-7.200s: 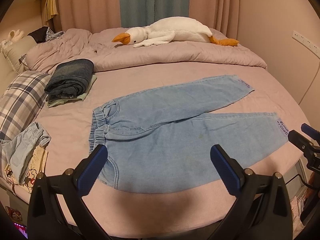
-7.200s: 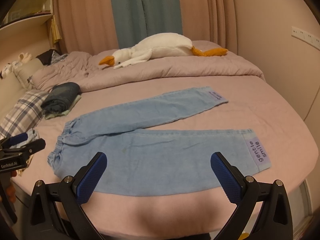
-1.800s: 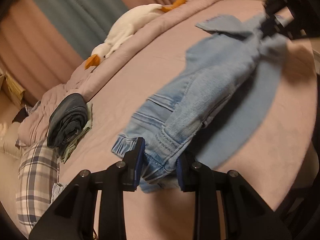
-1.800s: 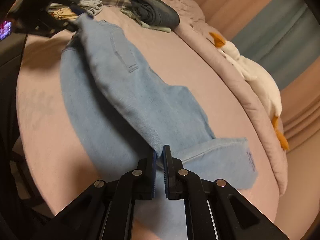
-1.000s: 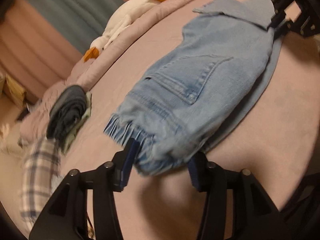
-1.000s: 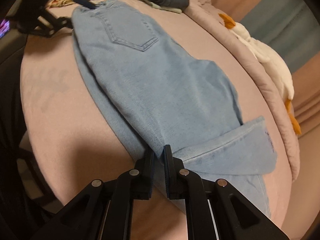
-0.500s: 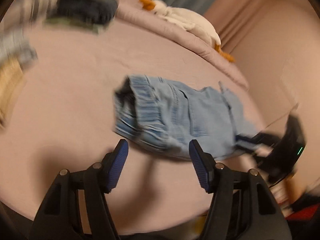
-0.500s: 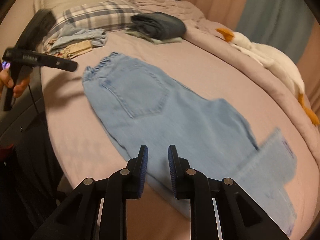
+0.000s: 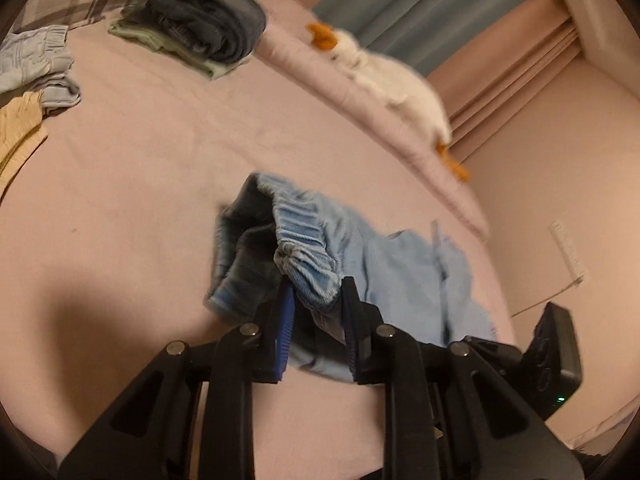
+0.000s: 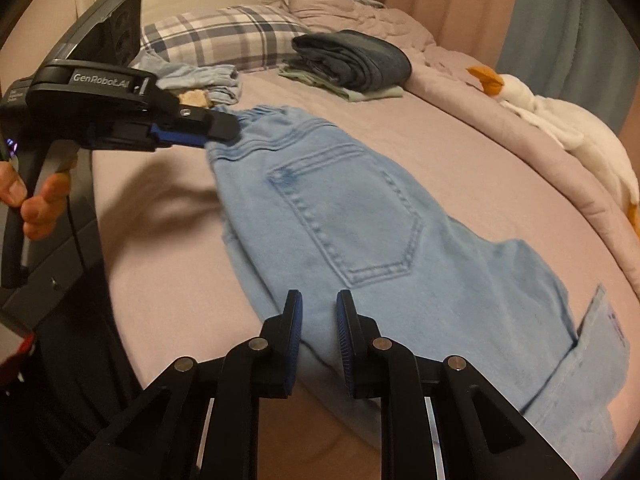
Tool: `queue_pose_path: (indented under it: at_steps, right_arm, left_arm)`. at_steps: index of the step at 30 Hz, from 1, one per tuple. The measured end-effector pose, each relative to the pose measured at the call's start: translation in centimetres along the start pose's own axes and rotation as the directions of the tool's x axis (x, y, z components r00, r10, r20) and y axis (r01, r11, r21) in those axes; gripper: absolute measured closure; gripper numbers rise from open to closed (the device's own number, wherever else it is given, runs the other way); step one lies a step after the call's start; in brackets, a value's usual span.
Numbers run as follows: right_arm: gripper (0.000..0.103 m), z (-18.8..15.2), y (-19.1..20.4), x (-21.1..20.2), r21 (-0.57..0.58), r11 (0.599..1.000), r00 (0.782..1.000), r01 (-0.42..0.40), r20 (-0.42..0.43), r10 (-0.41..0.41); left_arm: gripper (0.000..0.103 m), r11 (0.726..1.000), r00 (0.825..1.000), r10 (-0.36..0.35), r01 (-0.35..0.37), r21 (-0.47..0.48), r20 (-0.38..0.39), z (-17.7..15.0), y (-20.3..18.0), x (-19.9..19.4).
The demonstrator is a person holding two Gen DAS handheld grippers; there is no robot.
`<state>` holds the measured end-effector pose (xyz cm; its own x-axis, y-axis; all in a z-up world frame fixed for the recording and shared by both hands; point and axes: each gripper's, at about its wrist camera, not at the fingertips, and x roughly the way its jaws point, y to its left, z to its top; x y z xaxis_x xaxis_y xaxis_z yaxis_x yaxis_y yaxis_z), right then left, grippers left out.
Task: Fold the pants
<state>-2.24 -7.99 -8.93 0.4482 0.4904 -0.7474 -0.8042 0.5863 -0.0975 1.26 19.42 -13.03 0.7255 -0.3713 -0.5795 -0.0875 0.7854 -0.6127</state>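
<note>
Light blue denim pants (image 10: pixel 360 216) lie on the pink bed (image 10: pixel 160 264), folded leg over leg, back pocket up. The hem end is turned up at the right. My left gripper (image 9: pixel 316 286) is shut on the gathered elastic waistband (image 9: pixel 304 240), which bunches up between its blue pads. The right wrist view shows that left gripper (image 10: pixel 224 126) at the waistband's near corner, held by a hand (image 10: pixel 36 208). My right gripper (image 10: pixel 319 296) hovers over the pants' near edge, its jaws a narrow gap apart with nothing between them.
Folded dark jeans on a green garment (image 10: pixel 352 60) sit by a plaid pillow (image 10: pixel 228 36). A small pile of clothes (image 10: pixel 200 80) lies at the bed's left. A white goose plush (image 10: pixel 560 128) rests on the rumpled duvet behind. The bed edge is just below my right gripper.
My left gripper has rolled over and closed on the waistband, which it had let go a moment earlier. My right gripper has let go of the leg edge and drawn back.
</note>
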Motion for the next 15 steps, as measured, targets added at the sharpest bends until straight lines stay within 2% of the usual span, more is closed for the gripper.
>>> queue_pose_path:
  at_steps: [2,3,5,6,7,9,11,12,13,14,15]
  right_arm:
    - [0.084,0.0,0.5,1.6,0.008,1.000,0.998,-0.017,-0.064,0.017]
    - [0.084,-0.3,0.6,2.7,0.019,1.000,0.995,-0.022,-0.098,0.024]
    - [0.084,-0.6,0.4,2.8,0.044,0.998,0.996,-0.034,-0.083,0.038]
    - [0.084,-0.6,0.0,2.5,0.064,0.996,0.995,-0.054,-0.081,0.059]
    - [0.084,-0.6,-0.5,2.2,0.091,0.993,0.993,-0.079,-0.082,0.087]
    - [0.084,-0.7,-1.9,1.1,0.149,0.982,0.989,-0.120,-0.071,0.131]
    - [0.083,-1.0,-3.9,-0.8,0.199,0.973,0.992,-0.117,-0.030,0.125]
    - [0.081,-1.3,-5.7,-2.2,0.245,0.964,0.994,-0.105,-0.001,0.108]
    - [0.072,-1.5,-7.1,-2.9,0.282,0.955,0.996,-0.093,0.012,0.093]
    - [0.057,-1.8,-9.0,-3.6,0.332,0.941,0.998,-0.070,0.022,0.067]
    - [0.051,-2.2,-11.3,-4.4,0.393,0.919,1.000,-0.028,0.023,0.020]
  left_arm:
    - [0.081,0.997,0.995,0.080,-0.080,-0.003,-0.058,-0.8,1.2,1.1]
    - [0.077,0.993,0.990,0.115,-0.116,-0.002,-0.083,-1.3,1.7,1.6]
    - [0.066,0.992,0.988,0.123,-0.125,-0.020,-0.092,-1.8,2.8,1.1]
    - [0.057,0.991,0.988,0.126,-0.129,-0.021,-0.092,-1.7,3.0,0.8]
    - [0.054,0.991,0.987,0.133,-0.135,-0.015,-0.093,-1.3,3.0,0.3]
    - [0.055,0.985,0.983,0.170,-0.167,0.050,-0.073,-0.6,1.9,-0.8]
    - [0.057,0.958,0.969,0.245,-0.239,0.157,-0.019,-0.2,0.2,-2.0]
    - [0.057,0.953,0.969,0.245,-0.240,0.184,-0.007,-0.3,-0.2,-2.4]
    - [0.057,0.954,0.975,0.223,-0.218,0.205,-0.001,0.0,-0.8,-2.7]
    - [0.057,0.955,0.979,0.202,-0.197,0.221,0.002,0.1,-1.5,-2.7]
    - [0.057,0.954,0.982,0.190,-0.184,0.237,0.000,0.3,-2.1,-2.5]
